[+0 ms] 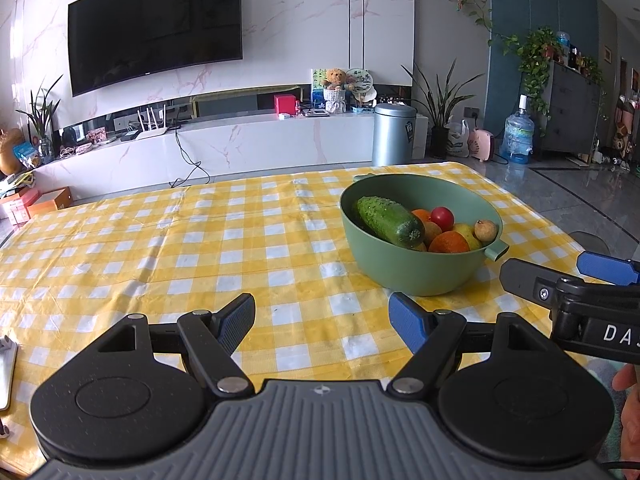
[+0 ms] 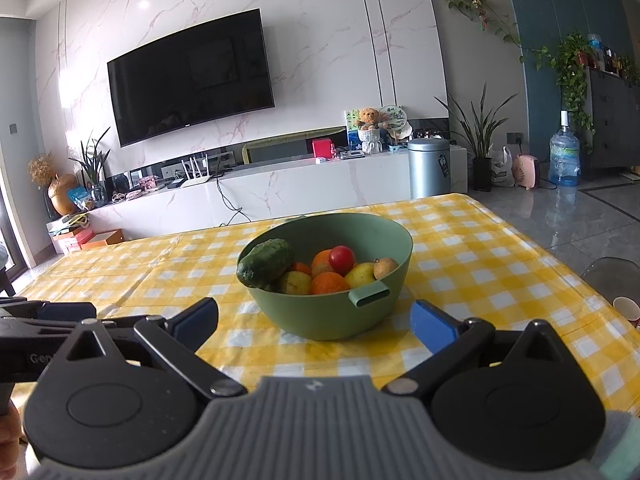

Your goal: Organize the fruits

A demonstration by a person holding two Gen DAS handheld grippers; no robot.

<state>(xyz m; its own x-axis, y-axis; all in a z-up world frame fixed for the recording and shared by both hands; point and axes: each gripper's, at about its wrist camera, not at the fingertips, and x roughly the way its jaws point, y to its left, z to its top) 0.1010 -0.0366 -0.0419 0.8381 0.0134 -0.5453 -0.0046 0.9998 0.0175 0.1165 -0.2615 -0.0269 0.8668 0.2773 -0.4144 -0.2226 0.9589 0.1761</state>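
Note:
A green bowl (image 1: 424,276) (image 2: 320,316) stands on the yellow checked tablecloth. Inside lie a cucumber (image 1: 390,221) (image 2: 266,267), a red tomato (image 1: 442,218) (image 2: 342,259), oranges (image 1: 449,242) (image 2: 329,282), yellow fruits (image 2: 362,274) and a small brown fruit (image 1: 485,230) (image 2: 385,267). My left gripper (image 1: 322,320) is open over the cloth, left of and nearer than the bowl, holding nothing. My right gripper (image 2: 314,318) is open just in front of the bowl, also holding nothing. The right gripper (image 1: 568,276) shows at the right edge of the left wrist view.
The table (image 1: 160,248) ends at its far edge before a white TV cabinet (image 1: 240,144) and a metal bin (image 1: 394,134). A paper cup (image 2: 628,310) sits at the right table edge. A white object (image 1: 7,372) lies at the left. A hand (image 1: 630,408) is at the right.

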